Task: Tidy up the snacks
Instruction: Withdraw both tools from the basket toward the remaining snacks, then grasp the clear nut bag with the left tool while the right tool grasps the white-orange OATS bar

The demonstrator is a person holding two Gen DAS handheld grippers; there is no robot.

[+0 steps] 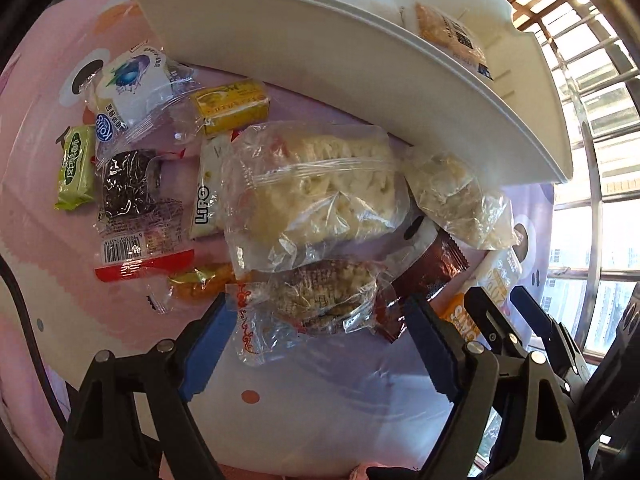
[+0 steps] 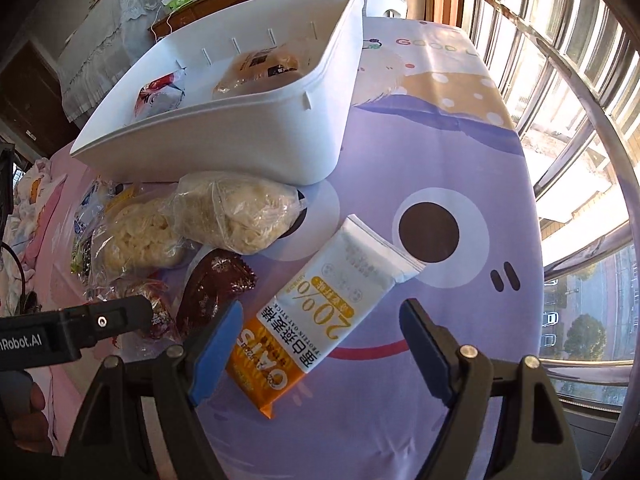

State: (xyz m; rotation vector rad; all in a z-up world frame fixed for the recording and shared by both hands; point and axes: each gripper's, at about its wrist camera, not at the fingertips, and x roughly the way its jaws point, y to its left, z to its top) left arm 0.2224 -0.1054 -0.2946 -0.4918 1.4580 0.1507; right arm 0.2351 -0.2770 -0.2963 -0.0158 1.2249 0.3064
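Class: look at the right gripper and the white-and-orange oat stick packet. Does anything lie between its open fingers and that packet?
Nothing visible does. The right gripper is open over the white-and-orange oat stick packet, which lies flat on the purple cartoon tablecloth. The brown foil snack sits beside it, outside the left finger.

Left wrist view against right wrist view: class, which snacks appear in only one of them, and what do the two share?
Only the left wrist view shows the green bar, the yellow packet and the barcoded dark snack. Only the right wrist view shows the whole oat stick packet lying between the open right gripper. Both show the white bin, the brown wrapper and the pale snack bags.
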